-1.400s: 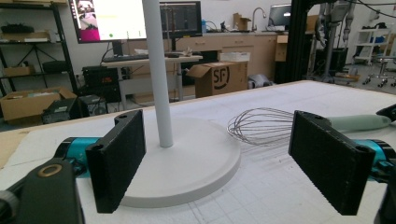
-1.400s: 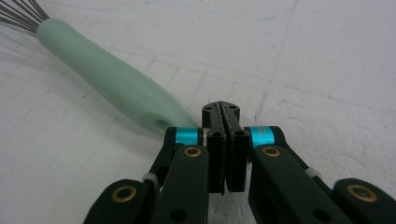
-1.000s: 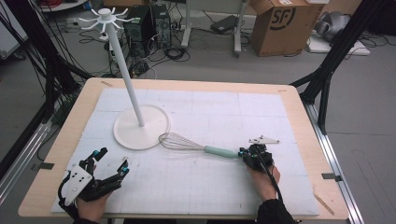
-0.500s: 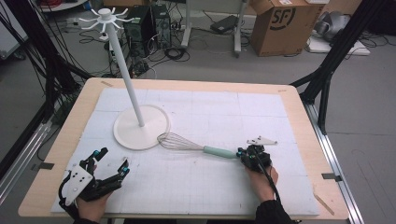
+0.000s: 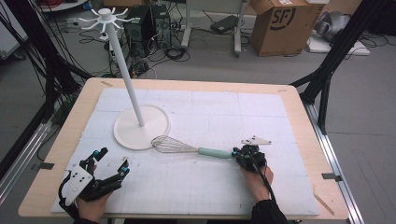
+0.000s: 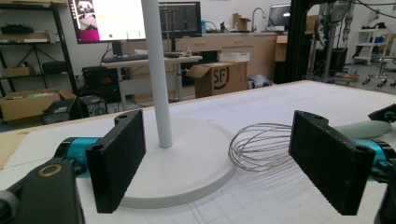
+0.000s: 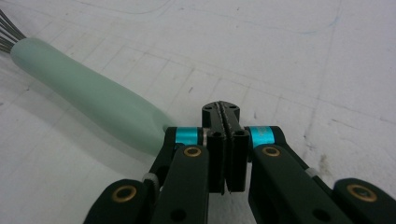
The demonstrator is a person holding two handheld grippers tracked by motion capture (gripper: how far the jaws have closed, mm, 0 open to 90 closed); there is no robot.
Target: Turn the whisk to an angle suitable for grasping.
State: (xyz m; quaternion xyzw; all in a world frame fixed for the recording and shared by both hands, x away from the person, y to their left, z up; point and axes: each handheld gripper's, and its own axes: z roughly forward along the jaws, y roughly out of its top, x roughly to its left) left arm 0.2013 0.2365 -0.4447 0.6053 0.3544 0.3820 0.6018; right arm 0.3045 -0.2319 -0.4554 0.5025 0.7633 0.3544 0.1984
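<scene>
A wire whisk with a pale green handle lies on the white mat, its wires just right of the stand's round base. My right gripper rests at the handle's end. In the right gripper view its jaws are pressed together with nothing visible between them, and the green handle ends against the left finger. My left gripper sits at the table's front left, open. In the left gripper view it faces the stand base and the whisk wires.
The white stand's tall pole rises from the base to a ring of hooks. The mat covers most of the wooden table. Black frame legs, cables and a cardboard box stand behind the table.
My right gripper has crept slightly left and the whisk has slid a little left with it, toward the stand base. The left gripper has stayed put.
</scene>
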